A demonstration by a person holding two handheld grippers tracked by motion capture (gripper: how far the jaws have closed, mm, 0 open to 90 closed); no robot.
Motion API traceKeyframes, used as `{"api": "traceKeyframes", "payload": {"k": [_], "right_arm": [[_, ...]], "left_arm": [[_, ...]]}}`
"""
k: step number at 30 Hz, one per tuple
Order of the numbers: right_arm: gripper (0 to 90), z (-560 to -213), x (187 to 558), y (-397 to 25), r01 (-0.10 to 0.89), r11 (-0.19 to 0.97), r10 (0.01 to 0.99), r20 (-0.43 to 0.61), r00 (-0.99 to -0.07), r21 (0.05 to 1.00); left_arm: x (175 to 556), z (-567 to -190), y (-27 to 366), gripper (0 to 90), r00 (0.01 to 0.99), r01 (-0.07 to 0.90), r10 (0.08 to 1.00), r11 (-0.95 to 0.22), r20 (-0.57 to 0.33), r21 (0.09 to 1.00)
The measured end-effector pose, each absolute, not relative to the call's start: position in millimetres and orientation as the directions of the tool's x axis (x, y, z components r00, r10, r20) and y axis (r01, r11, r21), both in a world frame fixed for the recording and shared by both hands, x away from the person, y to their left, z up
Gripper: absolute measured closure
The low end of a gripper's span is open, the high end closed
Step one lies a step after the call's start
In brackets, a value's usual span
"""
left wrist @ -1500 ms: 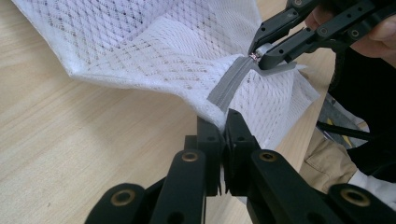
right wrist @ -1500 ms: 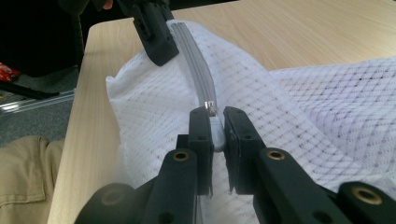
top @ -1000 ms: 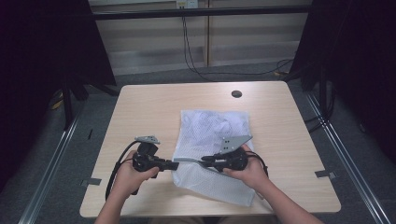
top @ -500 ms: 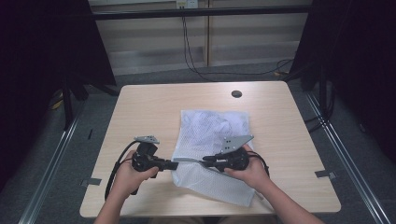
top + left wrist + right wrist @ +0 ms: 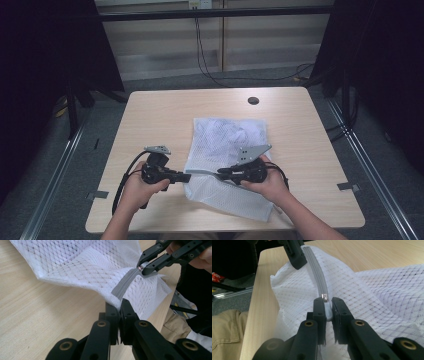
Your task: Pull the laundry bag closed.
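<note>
On the pale wooden bench [image 5: 160,120], toward the person's side, the left gripper [image 5: 186,177] lies low in the person's left hand [image 5: 137,186], its black fingers [image 5: 112,315] pressed together on the near edge of a white mesh laundry bag [image 5: 227,145], right at the end of the bag's grey zipper tape [image 5: 123,286]. In the left gripper view the pinched corner of netting rises slightly off the wood, and the tape runs up and away from the closed fingers toward the other gripper. The bag itself lies spread flat in the middle of the bench, a little right of centre, with its far edge pointing toward a small dark round hole [image 5: 253,100] in the benchtop and its near corner close to the front edge. The zipper stretches taut between the two grippers, lifted just above the rest of the mesh. To the right, the right gripper [image 5: 220,174], held in the person's right hand [image 5: 267,182], faces the left one across the short span of tape; in the right gripper view its fingers [image 5: 320,307] are clamped on the pale zipper pull tab [image 5: 327,311], with the small metal slider [image 5: 324,296] just beyond their tips. A black cable [image 5: 122,185] loops from the left gripper across the bench toward the person.
</note>
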State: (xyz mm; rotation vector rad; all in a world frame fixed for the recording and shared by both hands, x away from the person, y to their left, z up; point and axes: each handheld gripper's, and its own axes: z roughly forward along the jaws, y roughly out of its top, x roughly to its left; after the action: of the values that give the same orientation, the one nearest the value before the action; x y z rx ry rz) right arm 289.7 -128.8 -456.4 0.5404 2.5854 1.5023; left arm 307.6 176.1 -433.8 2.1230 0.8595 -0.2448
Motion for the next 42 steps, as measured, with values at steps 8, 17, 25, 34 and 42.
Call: {"api": "traceKeyframes", "payload": {"k": [8,17,25,34,42], "right_arm": [[82.0,-455.5,289.8,-131.8,0.261,0.444,0.351,0.102,-0.931,0.857],[82.0,-454.2,289.0,-134.1,0.257,0.447,0.349,0.098,-0.932,0.857],[82.0,-454.4,288.7,-136.5,0.263,0.446,0.352,0.103,-0.93,0.855],[82.0,-453.8,288.4,-141.1,0.26,0.446,0.352,0.099,-0.931,0.856],[82.0,-454.7,287.7,-142.6,0.263,0.447,0.353,0.102,-0.93,0.855]], "left_arm": [[307.9,-434.0,176.7,87.1,0.751,0.651,0.491,-0.436,-0.441,0.622],[307.8,-434.8,176.4,87.1,0.75,0.653,0.484,-0.438,-0.45,0.618],[307.6,-435.3,176.1,87.1,0.75,0.653,0.486,-0.44,-0.448,0.616],[307.6,-436.2,175.7,87.1,0.751,0.654,0.482,-0.443,-0.452,0.613],[307.6,-436.9,176.2,87.1,0.748,0.656,0.487,-0.442,-0.451,0.612]]}}
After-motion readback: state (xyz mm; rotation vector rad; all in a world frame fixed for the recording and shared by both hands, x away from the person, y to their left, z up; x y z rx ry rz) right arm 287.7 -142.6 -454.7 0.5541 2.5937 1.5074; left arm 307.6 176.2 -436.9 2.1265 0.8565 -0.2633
